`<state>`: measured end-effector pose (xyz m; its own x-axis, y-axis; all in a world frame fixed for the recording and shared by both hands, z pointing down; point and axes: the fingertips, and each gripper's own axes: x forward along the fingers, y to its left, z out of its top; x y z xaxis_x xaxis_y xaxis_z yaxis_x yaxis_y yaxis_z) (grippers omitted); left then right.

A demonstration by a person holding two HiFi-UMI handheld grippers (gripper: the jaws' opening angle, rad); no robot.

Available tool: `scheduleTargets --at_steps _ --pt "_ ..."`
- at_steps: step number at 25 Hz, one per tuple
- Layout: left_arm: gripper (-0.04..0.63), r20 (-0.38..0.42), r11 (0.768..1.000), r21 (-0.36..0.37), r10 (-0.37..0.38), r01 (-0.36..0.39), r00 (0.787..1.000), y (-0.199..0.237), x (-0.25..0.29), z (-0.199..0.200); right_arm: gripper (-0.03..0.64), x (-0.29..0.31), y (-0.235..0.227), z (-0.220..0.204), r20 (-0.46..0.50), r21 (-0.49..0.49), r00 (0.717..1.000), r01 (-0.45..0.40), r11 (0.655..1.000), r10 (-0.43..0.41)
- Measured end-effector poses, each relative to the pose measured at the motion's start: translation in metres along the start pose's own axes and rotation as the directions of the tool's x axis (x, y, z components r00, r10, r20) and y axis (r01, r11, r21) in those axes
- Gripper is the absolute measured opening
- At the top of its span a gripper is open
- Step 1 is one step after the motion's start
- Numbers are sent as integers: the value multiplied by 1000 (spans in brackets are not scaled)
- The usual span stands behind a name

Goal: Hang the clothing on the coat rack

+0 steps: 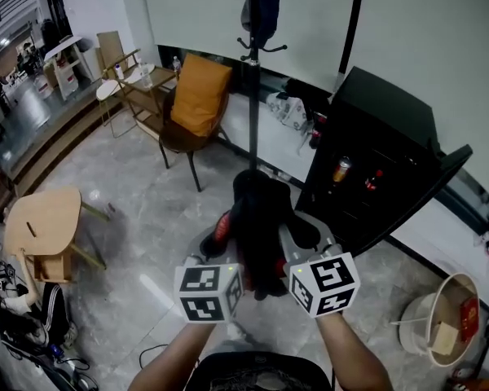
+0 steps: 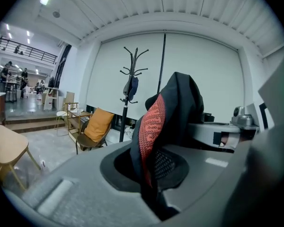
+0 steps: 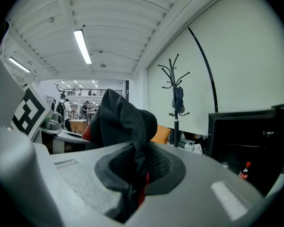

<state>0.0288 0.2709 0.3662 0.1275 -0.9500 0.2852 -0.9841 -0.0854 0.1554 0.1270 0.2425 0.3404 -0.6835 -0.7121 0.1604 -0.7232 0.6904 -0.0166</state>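
A black garment with a red knitted strip (image 1: 259, 230) hangs bunched between my two grippers, low in the middle of the head view. My left gripper (image 1: 222, 233) is shut on its left side, and the cloth (image 2: 166, 119) rises out of the closed jaws (image 2: 154, 176). My right gripper (image 1: 303, 236) is shut on the other side, with black cloth (image 3: 119, 124) pinched in its jaws (image 3: 132, 186). The black coat rack (image 1: 253, 96) stands straight ahead near the wall, a few steps off. It also shows as the rack (image 2: 128, 98) and the rack (image 3: 175, 103) in the gripper views.
A dark blue item (image 1: 262, 10) hangs on the rack's upper hooks. A chair with an orange cushion (image 1: 199, 96) stands left of the pole, and a black cabinet (image 1: 383, 161) stands to its right. A wooden stool (image 1: 45, 226) lies at the left and a bucket (image 1: 444, 320) sits at the lower right.
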Motion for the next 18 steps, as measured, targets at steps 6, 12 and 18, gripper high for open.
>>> scheduleTargets --at_steps 6,12,18 --pt "20 17 999 10 -31 31 999 36 24 22 28 43 7 15 8 -19 1000 26 999 -26" --pt "20 38 998 12 -60 59 998 64 38 38 28 72 13 26 13 -44 999 53 998 -53" --pt "20 37 998 5 -56 56 998 84 54 44 28 96 14 28 12 -47 999 47 998 -46"
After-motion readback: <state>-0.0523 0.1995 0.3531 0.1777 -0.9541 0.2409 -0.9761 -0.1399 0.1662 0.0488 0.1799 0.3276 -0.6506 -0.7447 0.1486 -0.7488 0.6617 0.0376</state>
